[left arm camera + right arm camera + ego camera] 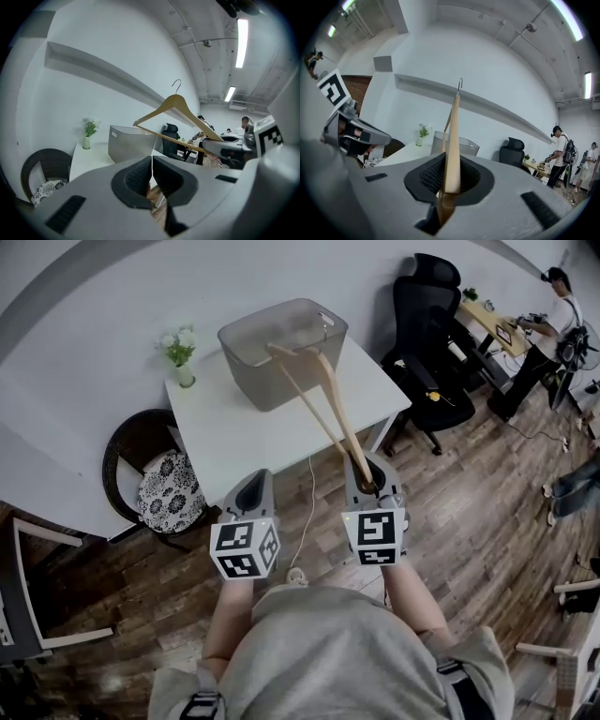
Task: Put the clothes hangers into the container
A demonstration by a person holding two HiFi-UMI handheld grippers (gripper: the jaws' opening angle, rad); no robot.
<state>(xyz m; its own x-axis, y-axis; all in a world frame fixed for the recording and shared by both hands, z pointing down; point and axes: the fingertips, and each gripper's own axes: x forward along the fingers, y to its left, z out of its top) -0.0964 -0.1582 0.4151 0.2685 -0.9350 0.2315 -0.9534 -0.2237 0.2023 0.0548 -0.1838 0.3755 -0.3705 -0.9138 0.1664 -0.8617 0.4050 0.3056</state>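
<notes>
A wooden clothes hanger [323,409] is clamped by one end in my right gripper [367,486], which is shut on it. The hanger slants up and away, its far end over the rim of the grey container [281,348] at the back of the white table [272,437]. In the right gripper view the hanger [453,140] rises from between the pads, hook on top. My left gripper [246,498] hovers beside the right one, off the table's near edge, shut with nothing in it [152,176]. From there the hanger [176,105] shows above the container [129,143].
A small vase of flowers [180,352] stands at the table's back left corner. A wicker chair with a floral cushion [159,479] sits left of the table, a black office chair [427,334] to its right. A cable [305,512] runs down to the wooden floor.
</notes>
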